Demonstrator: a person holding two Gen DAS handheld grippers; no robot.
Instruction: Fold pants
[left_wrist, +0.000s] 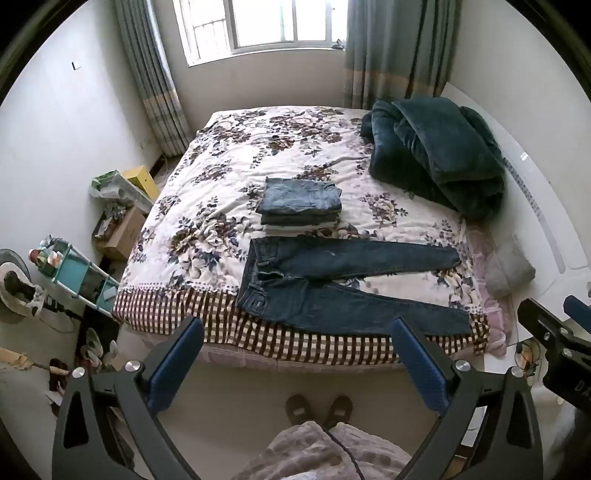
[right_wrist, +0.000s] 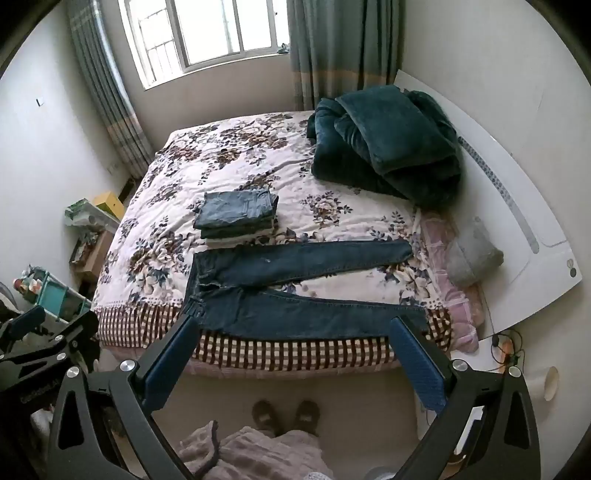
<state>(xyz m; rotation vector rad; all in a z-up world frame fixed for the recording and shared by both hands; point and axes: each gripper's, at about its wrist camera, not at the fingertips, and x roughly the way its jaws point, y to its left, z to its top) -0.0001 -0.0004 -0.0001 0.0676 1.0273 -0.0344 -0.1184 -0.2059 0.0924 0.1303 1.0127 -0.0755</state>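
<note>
Left wrist view shows the left tongs (left_wrist: 297, 330) held up in the air before the bed (left_wrist: 221, 192), wide open with nothing between the blue pads (left_wrist: 173, 365). Right wrist view shows the right tongs (right_wrist: 293, 328) the same way, wide open and empty, above the floor. Down below are two brown slippers (right_wrist: 286, 415) on the person's feet. Next comes the near edge of the bed, with its brown and white checked border (left_wrist: 207, 314). A pair of dark blue pants (left_wrist: 332, 280) lies flat there, not folded. The waist is toward the left and both legs reach to the right. One leg runs along the near edge and the other lies a little farther in. Just behind the pants, near the middle of the bed, sits a stack of folded jeans (left_wrist: 299, 201). At the far right corner is a big dark green blanket (left_wrist: 436, 155), all bunched up. Behind the bed is a bright window (left_wrist: 273, 26) with curtains.
</note>
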